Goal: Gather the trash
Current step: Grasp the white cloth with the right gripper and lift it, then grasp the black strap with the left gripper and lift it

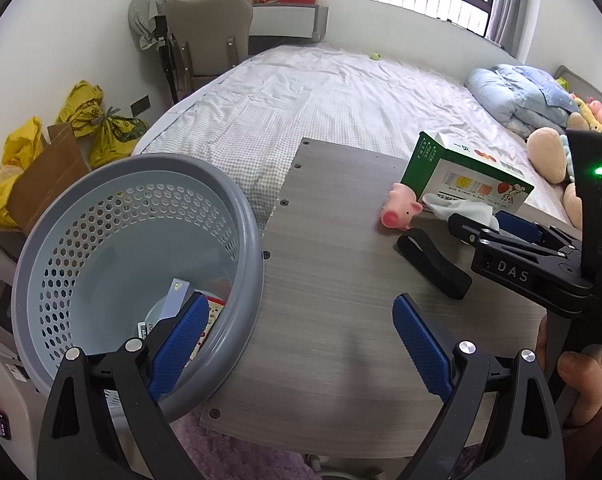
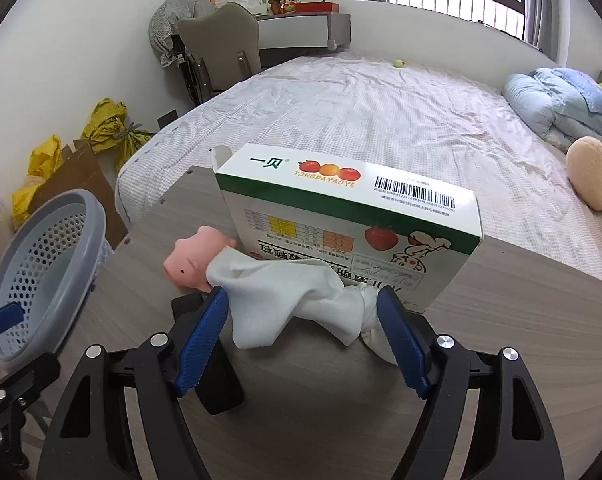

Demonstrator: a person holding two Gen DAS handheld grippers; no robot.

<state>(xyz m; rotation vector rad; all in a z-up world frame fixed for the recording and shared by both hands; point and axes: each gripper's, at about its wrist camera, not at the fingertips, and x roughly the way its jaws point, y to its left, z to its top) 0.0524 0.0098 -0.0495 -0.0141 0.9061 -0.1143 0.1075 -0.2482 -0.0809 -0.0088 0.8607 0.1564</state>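
Note:
A grey perforated bin (image 1: pixel 141 184) stands at the table's left edge with some paper scraps (image 1: pixel 177 300) at its bottom; it also shows in the right wrist view (image 2: pixel 61 220). My left gripper (image 1: pixel 301 340) is open and empty, its left finger over the bin's rim. A crumpled white tissue (image 2: pixel 301 300) lies in front of a green-and-white medicine box (image 2: pixel 341 216), beside a pink pig toy (image 2: pixel 189 264). My right gripper (image 2: pixel 305 336) is open with its fingers on either side of the tissue, not closed on it. In the left wrist view the right gripper (image 1: pixel 497 224) reaches the tissue (image 1: pixel 461 204).
A black strap-like object (image 1: pixel 433 264) lies on the wooden table (image 1: pixel 333 280). Behind the table is a bed (image 1: pixel 341 96) with plush toys (image 1: pixel 549 152) and a blue quilt (image 1: pixel 517 92). Yellow bags (image 1: pixel 93 116) and cardboard (image 1: pixel 45 176) sit left.

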